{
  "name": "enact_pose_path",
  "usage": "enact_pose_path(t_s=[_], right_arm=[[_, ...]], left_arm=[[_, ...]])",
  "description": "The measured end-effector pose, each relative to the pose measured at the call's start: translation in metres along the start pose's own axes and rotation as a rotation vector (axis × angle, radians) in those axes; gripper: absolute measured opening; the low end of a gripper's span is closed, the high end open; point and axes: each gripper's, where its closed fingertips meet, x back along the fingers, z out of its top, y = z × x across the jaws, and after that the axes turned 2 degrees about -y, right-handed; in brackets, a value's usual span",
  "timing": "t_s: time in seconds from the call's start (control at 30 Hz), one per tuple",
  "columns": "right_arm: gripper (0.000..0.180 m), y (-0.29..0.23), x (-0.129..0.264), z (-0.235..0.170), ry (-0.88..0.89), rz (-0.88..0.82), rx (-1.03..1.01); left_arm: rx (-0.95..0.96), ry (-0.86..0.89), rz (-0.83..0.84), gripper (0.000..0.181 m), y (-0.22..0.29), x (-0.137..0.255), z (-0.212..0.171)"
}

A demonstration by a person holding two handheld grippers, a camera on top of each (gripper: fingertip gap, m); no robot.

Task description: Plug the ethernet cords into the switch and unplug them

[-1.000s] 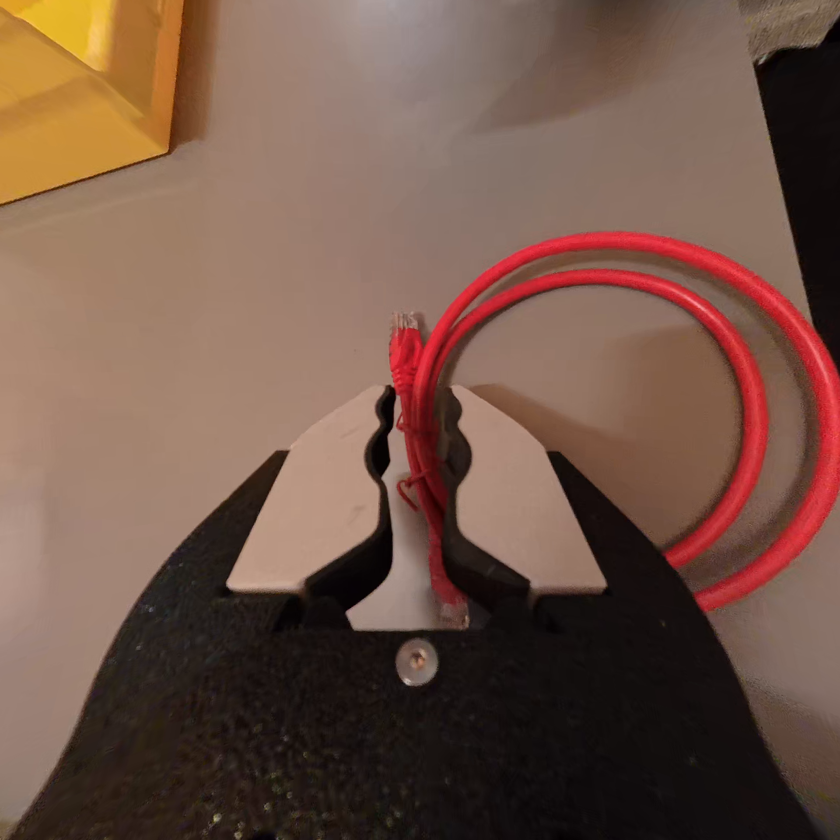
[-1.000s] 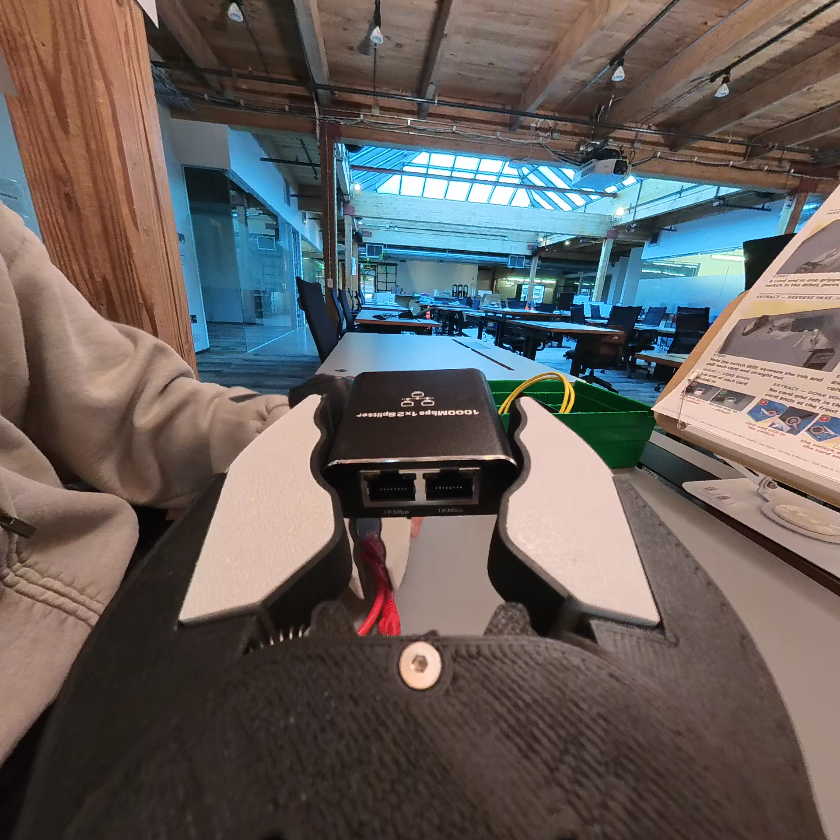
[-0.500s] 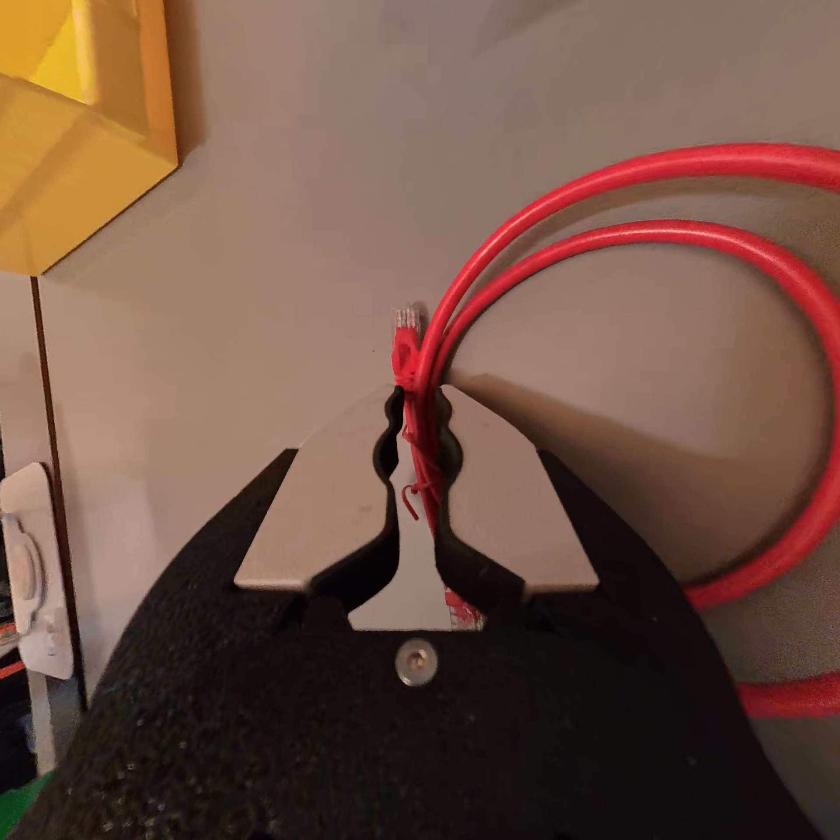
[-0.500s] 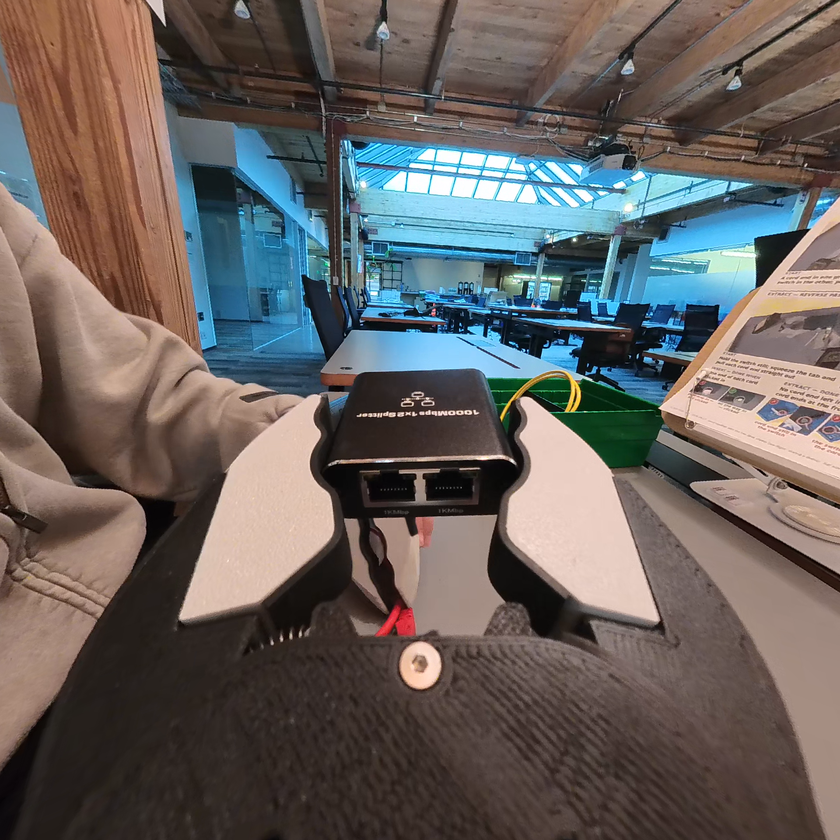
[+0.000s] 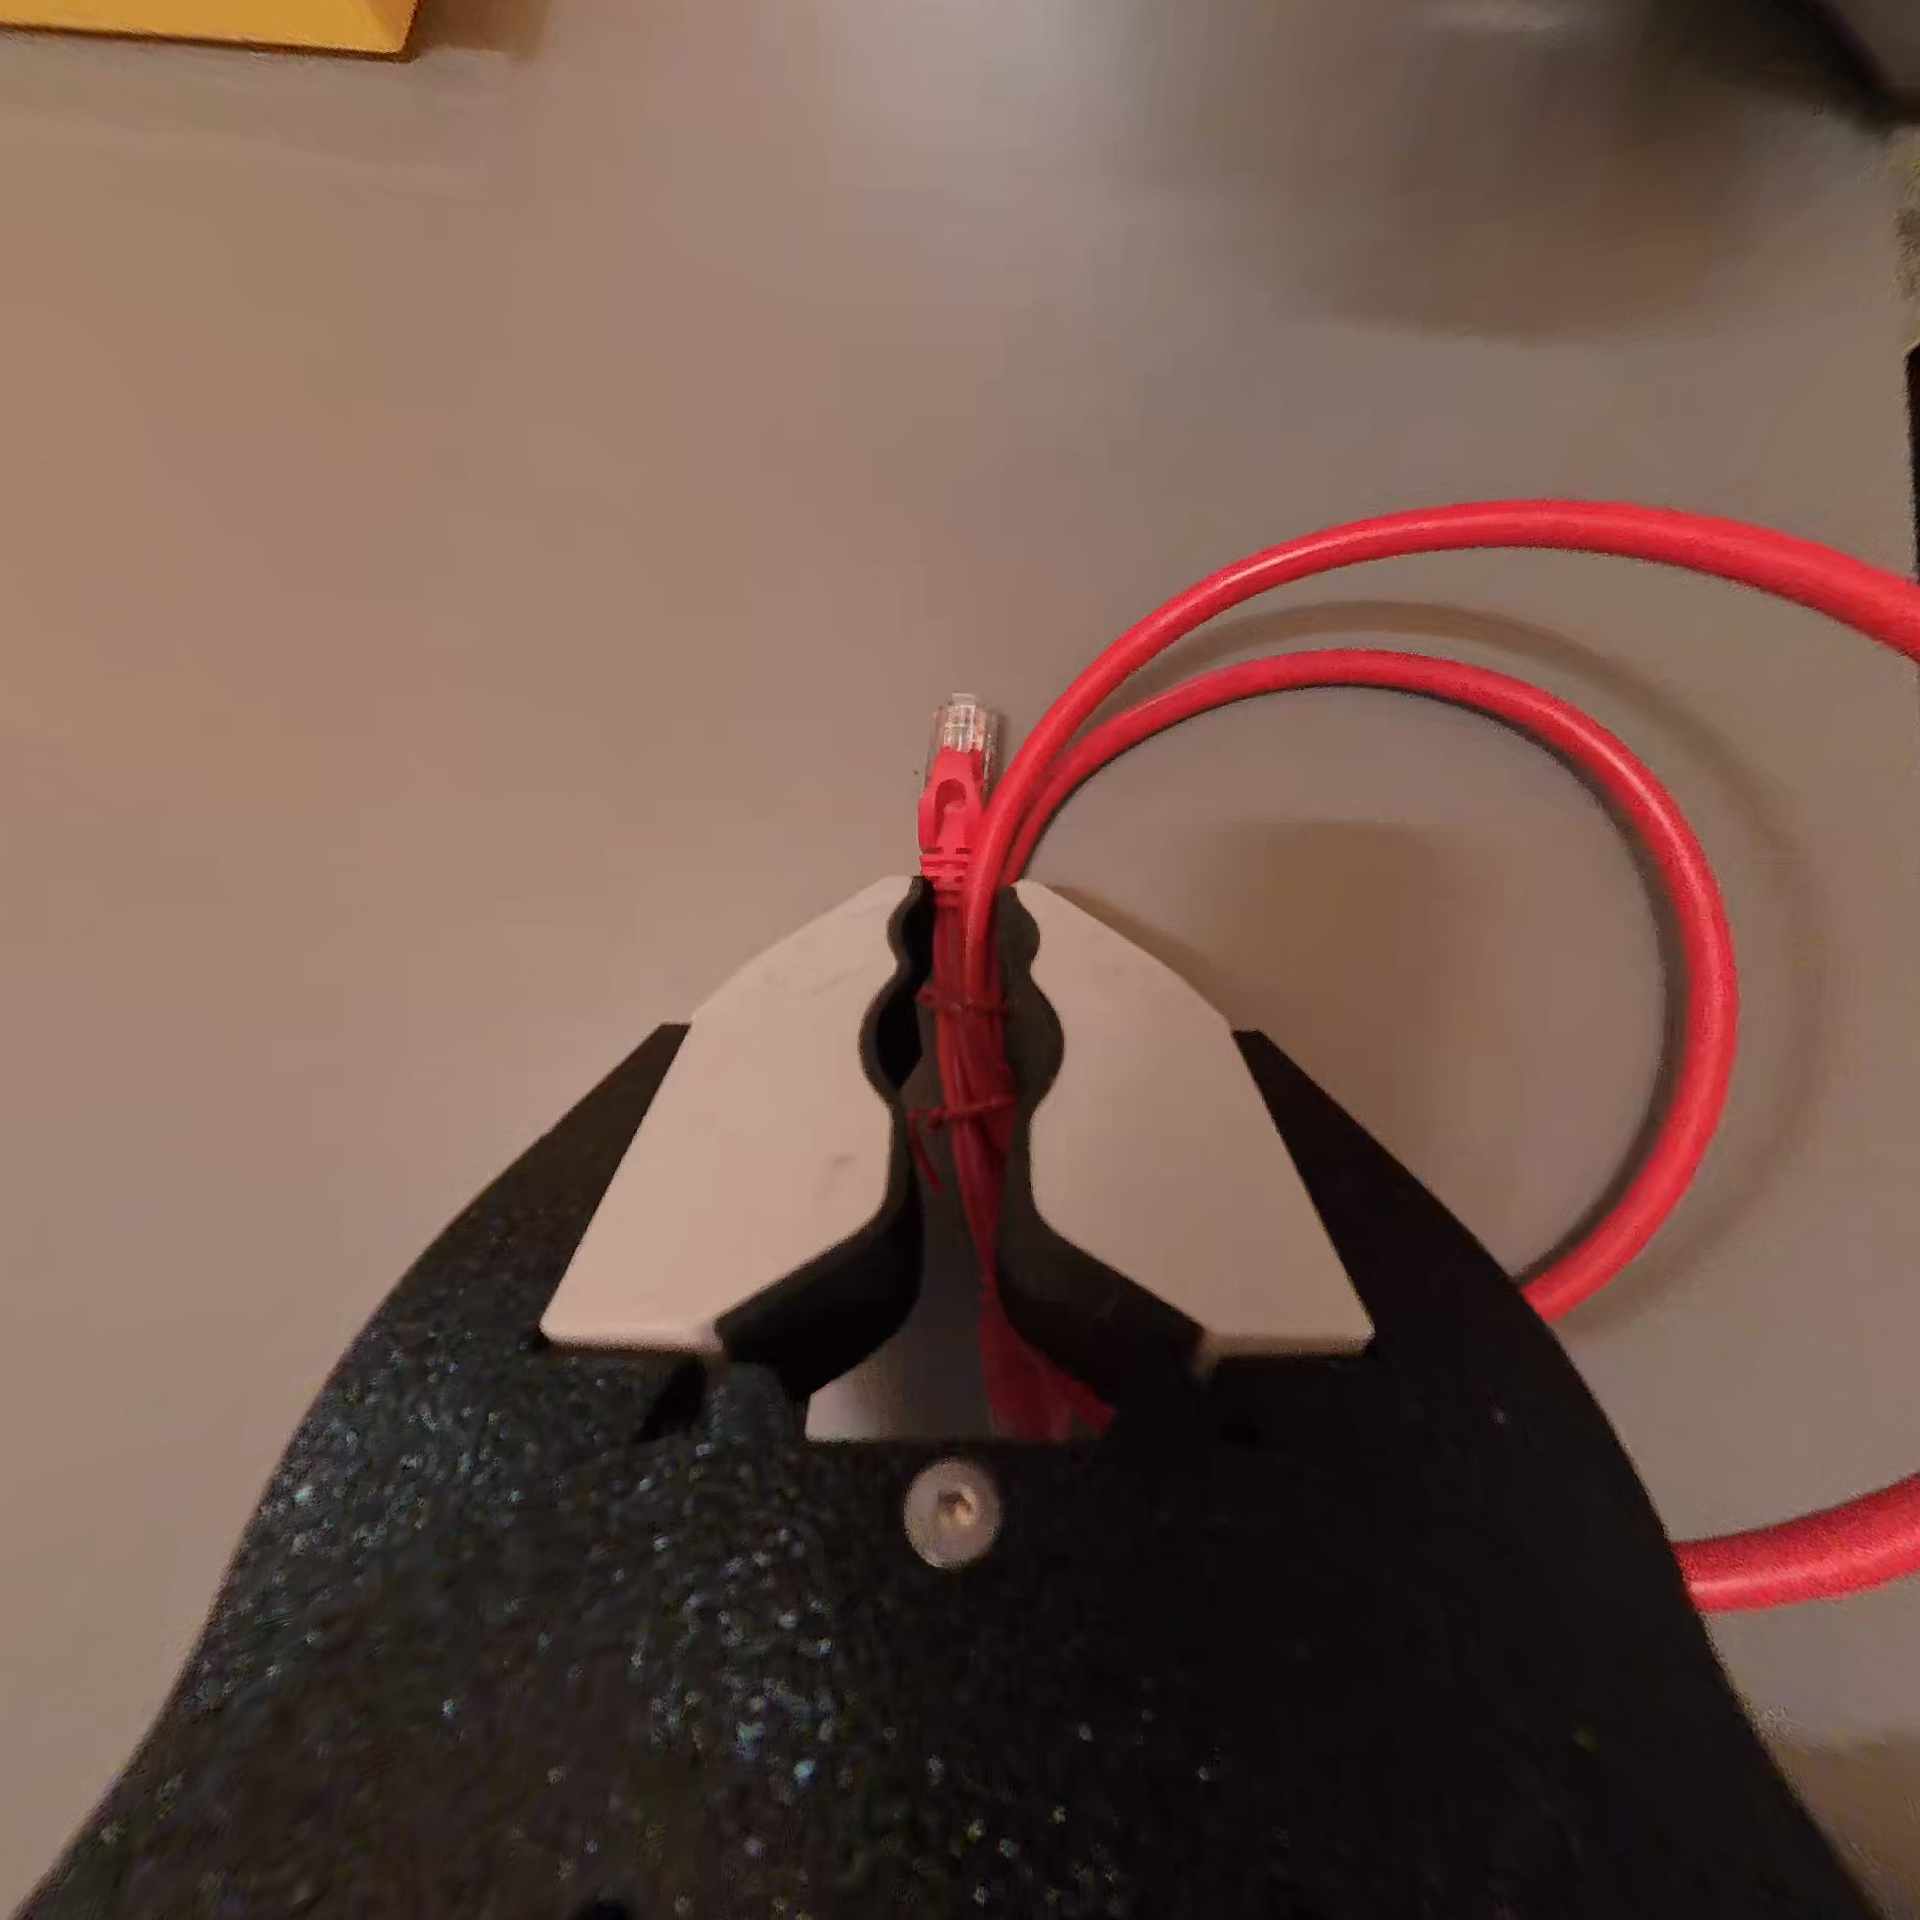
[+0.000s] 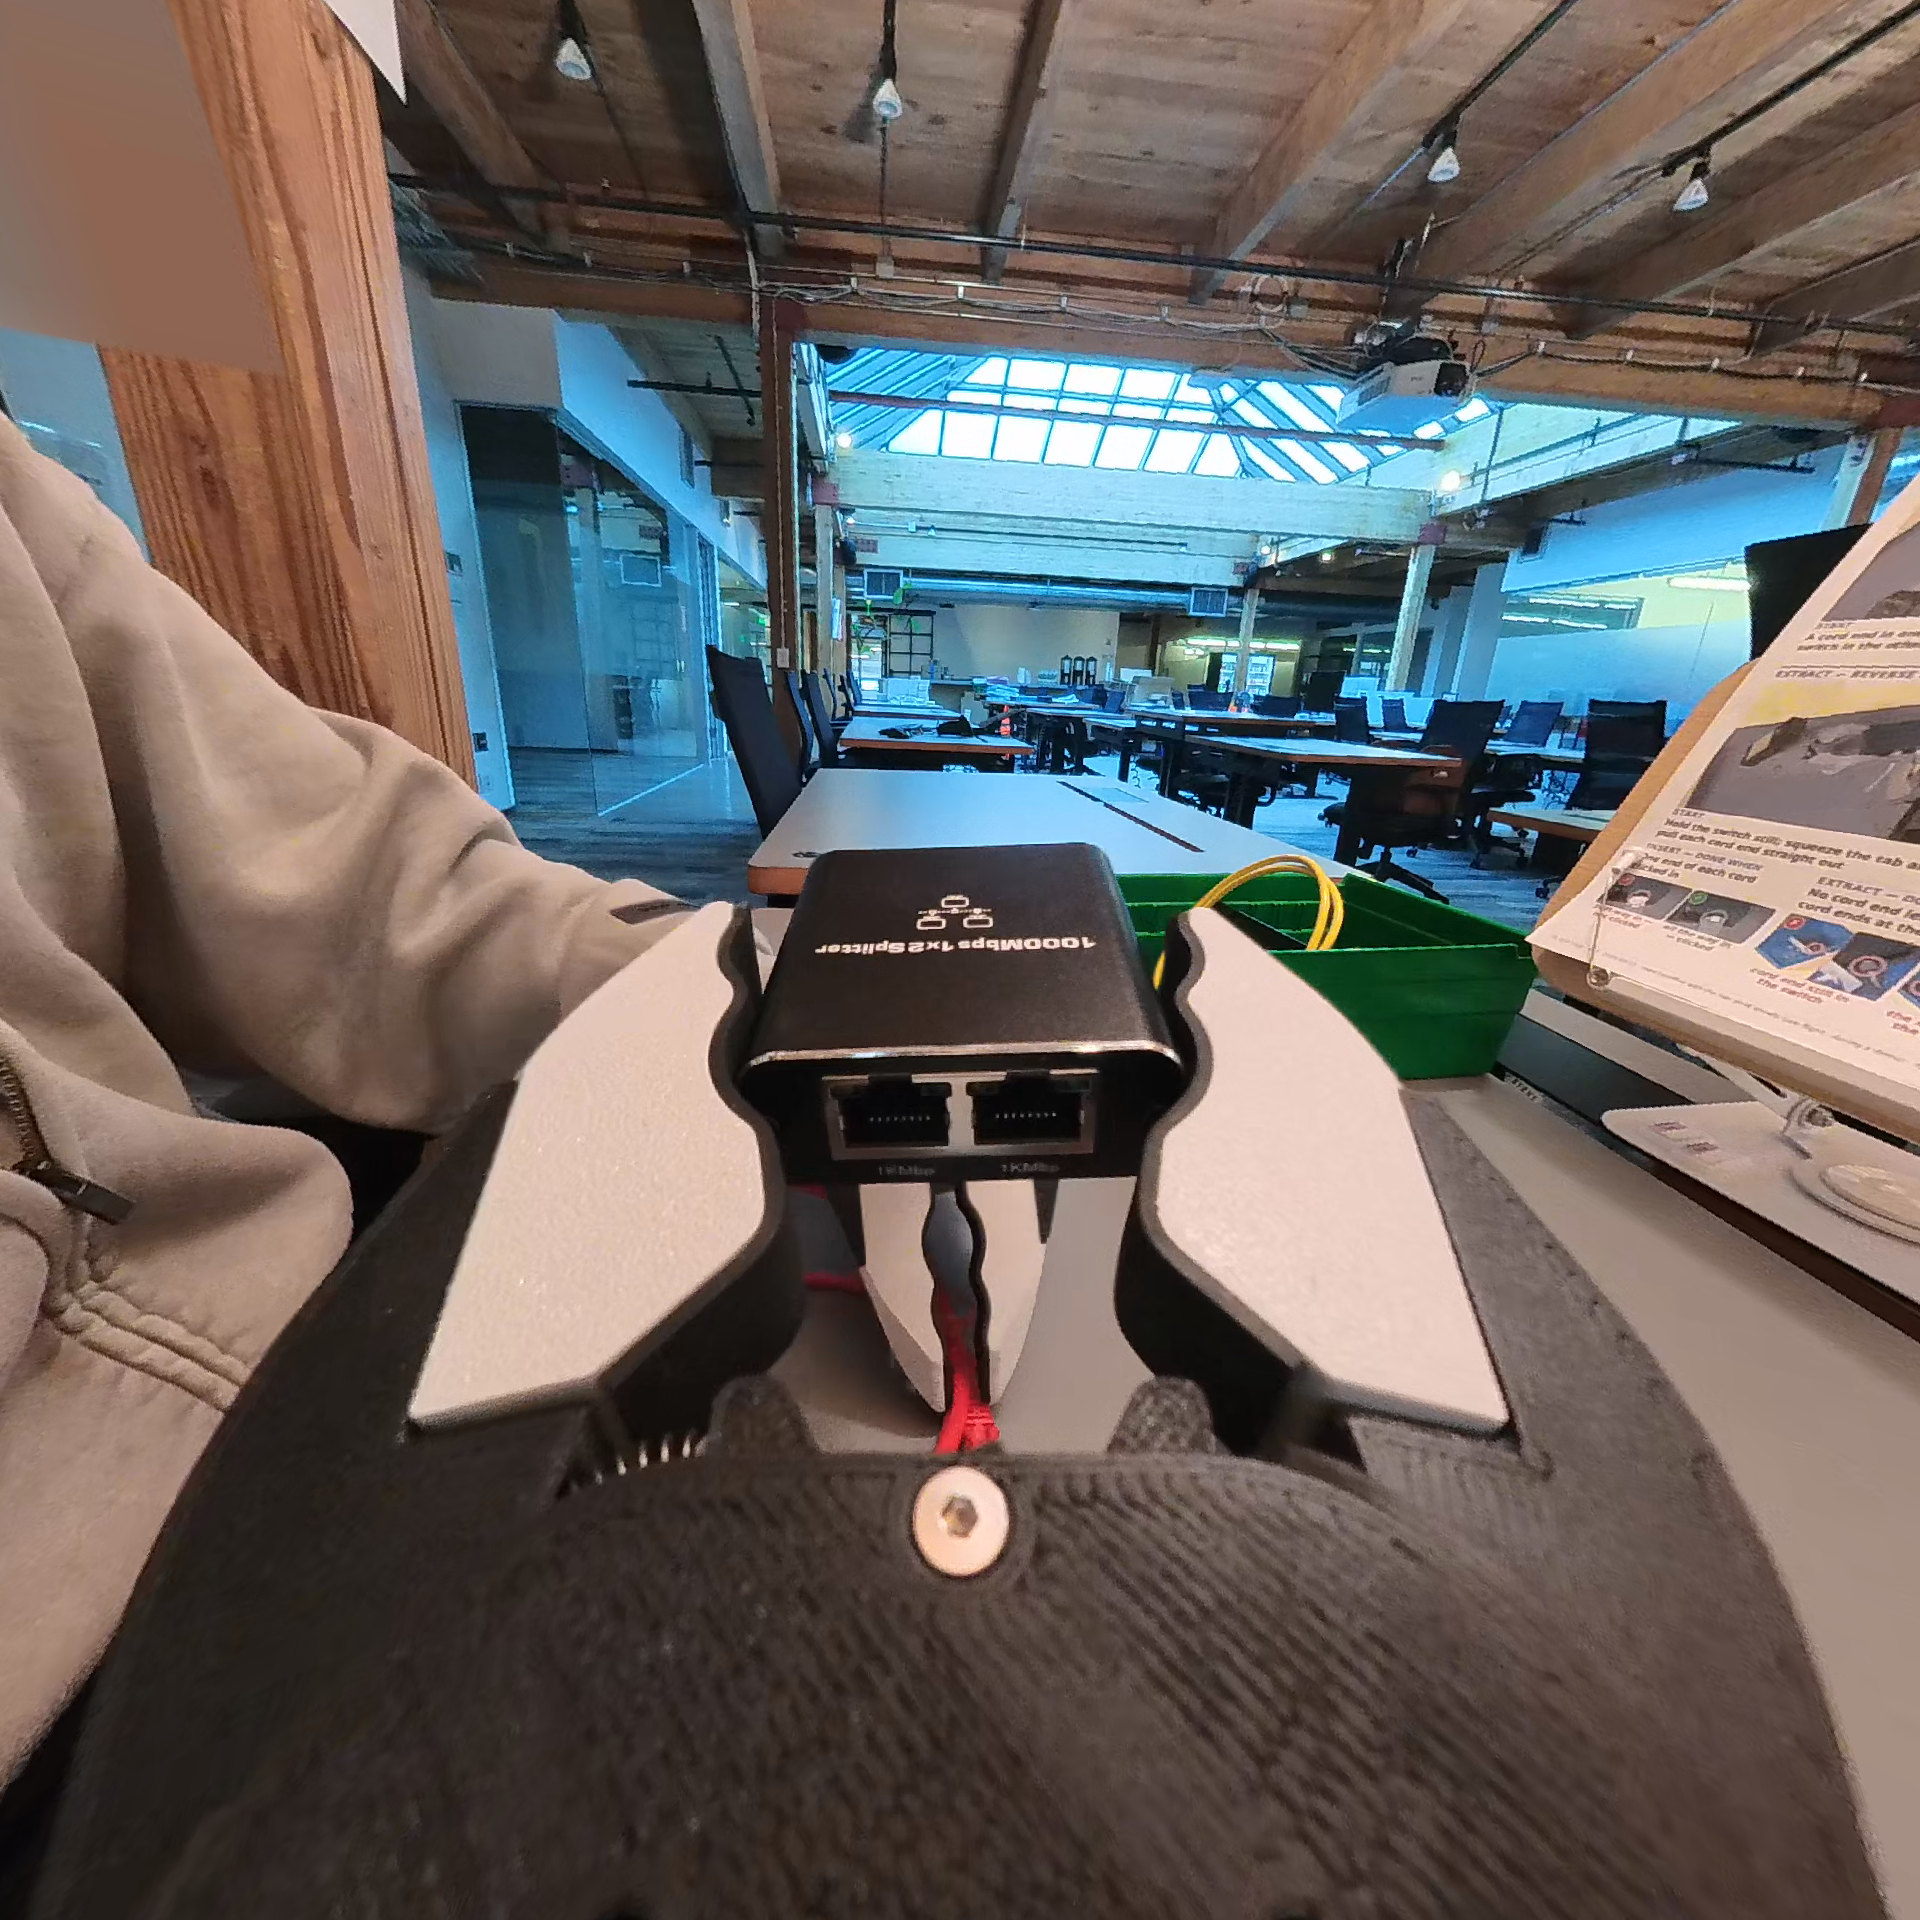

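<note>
Left gripper (image 5: 961,894) pinches the red ethernet cord (image 5: 1351,686) just behind its clear plug (image 5: 966,727), loops trailing toward three o'clock over the surface (image 5: 520,520). Right gripper (image 6: 961,935) clamps the black switch (image 6: 956,956), both ports empty. Cord looks light and springy; holding the stiff boot seems wisest.

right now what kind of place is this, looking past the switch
Most likely an open-plan office in a converted loft: rows of long desks with black office chairs, exposed wooden ceiling beams with a skylight, and a ceiling projector.
</note>
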Motion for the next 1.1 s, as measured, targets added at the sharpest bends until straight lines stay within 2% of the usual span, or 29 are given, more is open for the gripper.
enact_pose_path(t_s=[0.17, 0.33, 0.57, 0.67, 0.83, 1.1], right_arm=[[0.075, 0.0001, -0.0013, -0.001, -0.002, 0.002, -0.002], [0.075, -0.0001, -0.0023, -0.0024, -0.008, 0.004, -0.005], [0.075, -0.0017, -0.002, -0.0021, -0.013, 0.007, -0.005], [0.076, -0.0014, -0.0002, -0.0006, -0.011, 0.003, -0.001], [0.075, 0.0001, 0.0041, 0.0011, -0.003, 0.003, -0.005], [0.075, 0.0007, 0.0049, -0.0006, -0.006, 0.007, -0.011]], left_arm=[[0.121, 0.074, -0.077, 0.005, 0.0003, 0.0011, 0.0003], [0.064, 0.028, 0.008, 0.005, 0.0004, 0.0011, -0.0006], [0.091, 0.077, 0.021, 0.005, -0.0013, 0.003, 0.0008], [0.074, 0.068, 0.064, 0.017, -0.0059, 0.0038, 0.0002], [-0.006, 0.023, 0.084, 0.01, -0.0014, 0.0028, 0.0], [0.065, 0.037, -0.04, 0.015, 0.0017, 0.0018, -0.0026]])
